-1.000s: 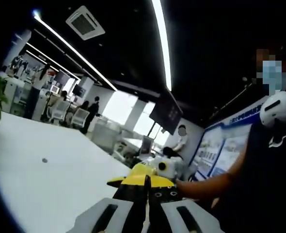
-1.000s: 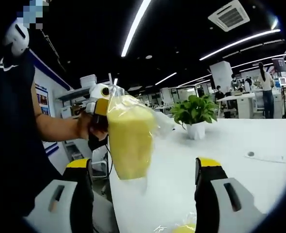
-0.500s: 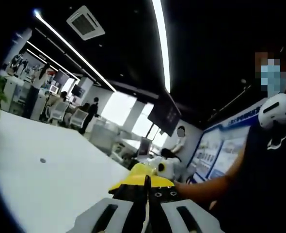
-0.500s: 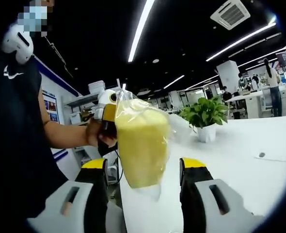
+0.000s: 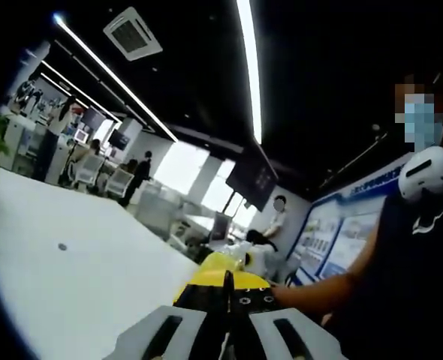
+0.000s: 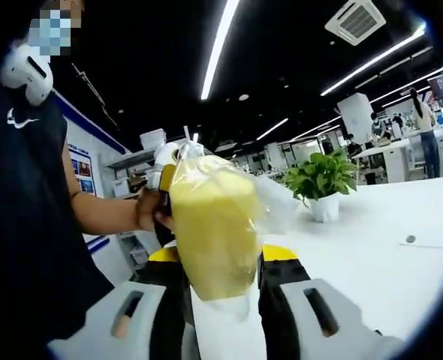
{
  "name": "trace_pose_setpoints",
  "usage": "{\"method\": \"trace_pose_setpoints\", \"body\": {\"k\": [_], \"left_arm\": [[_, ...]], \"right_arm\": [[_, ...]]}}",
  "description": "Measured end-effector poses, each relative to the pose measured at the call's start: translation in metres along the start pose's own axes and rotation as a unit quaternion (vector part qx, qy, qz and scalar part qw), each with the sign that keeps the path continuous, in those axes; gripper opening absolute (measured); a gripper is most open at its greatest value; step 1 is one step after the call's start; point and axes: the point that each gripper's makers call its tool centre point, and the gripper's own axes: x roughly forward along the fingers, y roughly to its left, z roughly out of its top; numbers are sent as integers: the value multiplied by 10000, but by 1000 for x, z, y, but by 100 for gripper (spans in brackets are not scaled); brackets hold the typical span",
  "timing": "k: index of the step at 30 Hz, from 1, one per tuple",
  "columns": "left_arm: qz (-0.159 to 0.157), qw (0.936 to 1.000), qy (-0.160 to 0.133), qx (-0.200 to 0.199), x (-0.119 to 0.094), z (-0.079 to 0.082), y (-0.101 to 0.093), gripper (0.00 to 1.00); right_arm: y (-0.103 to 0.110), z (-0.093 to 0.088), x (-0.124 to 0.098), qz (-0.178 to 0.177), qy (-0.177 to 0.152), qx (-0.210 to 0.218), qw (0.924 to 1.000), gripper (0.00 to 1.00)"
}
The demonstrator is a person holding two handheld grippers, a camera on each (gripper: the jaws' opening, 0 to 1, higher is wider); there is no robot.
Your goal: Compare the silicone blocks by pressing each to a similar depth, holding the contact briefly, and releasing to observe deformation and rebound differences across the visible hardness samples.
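A yellow silicone block (image 6: 212, 229) in a clear plastic bag hangs in the air in the right gripper view. My left gripper (image 6: 164, 174), held in a person's hand, pinches the top of that bag. My right gripper (image 6: 221, 259) has both yellow-tipped jaws pressed against the block's two sides. In the left gripper view my left gripper (image 5: 227, 283) is shut, with a thin edge of the bag between its jaws and a bit of the yellow block (image 5: 218, 262) just beyond. The right gripper's white body (image 5: 253, 259) sits behind it.
A white table (image 6: 372, 225) stretches out below, with a potted plant (image 6: 323, 180) and a small dark mark (image 6: 410, 239) on it. The person holding the grippers (image 5: 413, 247) stands close beside the table edge. Other people and desks are far behind.
My right gripper's jaws have drawn in from wide apart until they touch both sides of the block. The left gripper has kept hold of the bag.
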Motion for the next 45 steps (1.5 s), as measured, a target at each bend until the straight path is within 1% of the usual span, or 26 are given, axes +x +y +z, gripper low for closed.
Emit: {"method": "trace_pose_setpoints", "body": {"k": [10,14,18,23,25,27,28,31,35,40,45], "left_arm": [[49,10000,-12,34,-1,1,1,0],[206,9997,-75,73,-5,3,6,0],[181,9998,-108,64,-5,5,5,0],[206,9996,-121,151,-5,7,4,0],[267,9992,-135,276,-6,8,5,0],[237,9994,-146,214,-6,9,4,0],[224,9996,-156,73,-7,10,4,0],[241,9995,-182,87,-8,10,6,0],[268,9993,-236,96,-12,13,8,0],[294,9991,-293,71,-14,15,9,0],[285,9991,-313,63,-15,16,8,0]], "right_arm": [[4,0,-1,51,-28,84,9999,26],[4,2,-2,58,-36,71,10000,24],[5,4,-1,73,-44,40,10000,23],[6,5,-1,68,-10,23,10000,21],[6,6,-2,83,-10,66,9999,21],[7,8,-1,95,-25,84,9999,21],[7,9,-1,96,-24,88,9999,21],[7,9,-1,99,-17,102,9999,21],[9,13,0,144,-38,249,9996,21],[9,18,-1,181,-101,253,9995,21],[10,19,0,197,-76,181,9996,18]]}}
